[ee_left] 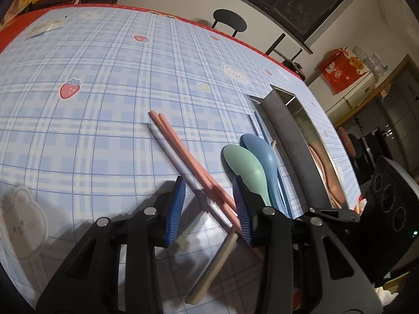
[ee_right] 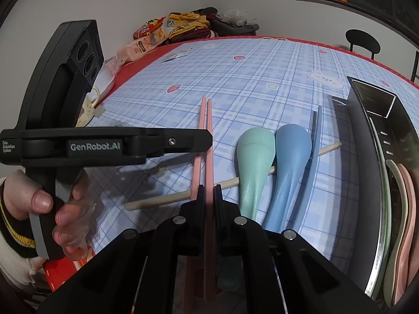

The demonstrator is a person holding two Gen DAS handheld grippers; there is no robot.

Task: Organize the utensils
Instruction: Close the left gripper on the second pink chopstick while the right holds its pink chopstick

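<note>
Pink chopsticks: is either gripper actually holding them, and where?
The right gripper is shut on one pink chopstick, low on its length. The left gripper straddles the pair without pressing.

Both wrist cams close, angled down; shared pink chopsticks (ee_left: 183,154), spoons.

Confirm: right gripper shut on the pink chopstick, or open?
Shut on it. The right gripper has both jaws pressed against one pink chopstick; the second lies alongside, outside the jaws.

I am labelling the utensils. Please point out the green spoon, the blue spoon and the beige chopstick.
green spoon (ee_right: 255,147), right wrist view, on the back of its bowl.
blue spoon (ee_right: 292,146), right wrist view, on the back of its bowl.
beige chopstick (ee_right: 162,200), right wrist view, on its bare shaft.
</note>
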